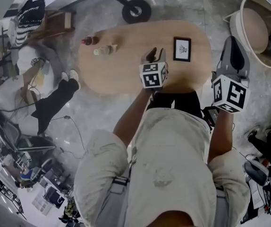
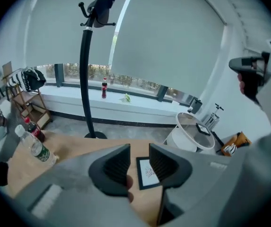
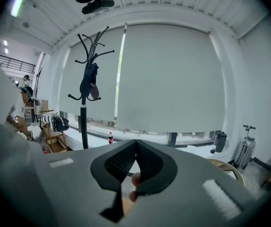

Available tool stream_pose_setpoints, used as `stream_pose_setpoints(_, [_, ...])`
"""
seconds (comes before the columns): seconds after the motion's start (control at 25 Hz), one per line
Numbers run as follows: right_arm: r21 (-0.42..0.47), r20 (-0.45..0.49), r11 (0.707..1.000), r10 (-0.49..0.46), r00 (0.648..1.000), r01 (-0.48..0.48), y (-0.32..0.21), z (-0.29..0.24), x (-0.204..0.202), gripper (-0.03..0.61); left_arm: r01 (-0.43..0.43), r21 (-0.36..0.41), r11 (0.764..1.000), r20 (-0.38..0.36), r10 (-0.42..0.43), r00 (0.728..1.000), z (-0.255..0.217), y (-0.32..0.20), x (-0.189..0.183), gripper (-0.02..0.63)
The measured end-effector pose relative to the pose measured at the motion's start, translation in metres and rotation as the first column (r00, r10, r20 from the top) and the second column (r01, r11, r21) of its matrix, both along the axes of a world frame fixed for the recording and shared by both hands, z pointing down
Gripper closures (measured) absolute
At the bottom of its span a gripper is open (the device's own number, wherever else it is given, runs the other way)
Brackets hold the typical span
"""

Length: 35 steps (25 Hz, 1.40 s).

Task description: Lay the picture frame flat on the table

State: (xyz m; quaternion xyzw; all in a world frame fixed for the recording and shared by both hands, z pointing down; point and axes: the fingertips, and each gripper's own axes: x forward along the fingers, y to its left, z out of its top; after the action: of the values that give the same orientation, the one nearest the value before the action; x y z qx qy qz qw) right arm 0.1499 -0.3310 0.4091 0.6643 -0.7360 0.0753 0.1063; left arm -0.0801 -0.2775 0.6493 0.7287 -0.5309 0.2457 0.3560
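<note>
The picture frame (image 1: 182,48), black with a white picture, lies flat on the right part of the oval wooden table (image 1: 121,74). My left gripper (image 1: 155,55) hovers over the table just left of the frame, open and empty. In the left gripper view the frame (image 2: 146,172) shows through the gap between the jaws of the left gripper (image 2: 139,167). My right gripper (image 1: 232,45) is held off the table's right end, apart from the frame. In the right gripper view the right gripper (image 3: 136,146) has its jaws pressed together with nothing between them.
A cola bottle (image 1: 90,40) and a clear water bottle (image 1: 105,49) lie on the table's left part. A coat stand base (image 1: 136,11) sits behind the table. A round white side table (image 1: 260,30) stands at the right. A person (image 1: 27,79) sits at the left.
</note>
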Motion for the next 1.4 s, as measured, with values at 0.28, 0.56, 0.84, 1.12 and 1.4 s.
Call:
stream_pose_setpoints(0.28, [0.059, 0.018, 0.998, -0.015, 1.0, 0.014, 0.012, -0.045, -0.011, 0.575, 0.003, 0.137, 0.991, -0.088, 0.009, 0.996, -0.093, -0.012, -0.002, 0.476])
stream_pose_setpoints(0.56, [0.091, 0.046, 0.996, -0.01, 0.999, 0.006, 0.036, -0.069, -0.001, 0.575, -0.017, 0.358, 0.933, -0.102, 0.057, 0.993, -0.187, -0.019, 0.01, 0.476])
stream_pose_setpoints(0.84, [0.14, 0.044, 0.99, 0.005, 0.999, -0.012, 0.047, -0.101, -0.004, 0.575, -0.027, 0.536, 0.844, -0.097, 0.094, 0.991, -0.275, -0.027, 0.008, 0.477])
stream_pose_setpoints(1.12, [0.21, 0.055, 0.978, 0.001, 0.998, -0.013, 0.069, -0.124, -0.004, 0.575, -0.064, 0.678, 0.732, -0.025, 0.11, 0.994, -0.336, -0.01, 0.013, 0.477])
stream_pose_setpoints(1.4, [0.28, 0.064, 0.96, -0.023, 0.998, 0.005, 0.078, -0.15, -0.015, 0.575, -0.066, 0.772, 0.632, 0.027, 0.071, 0.997, -0.388, 0.004, 0.017, 0.477])
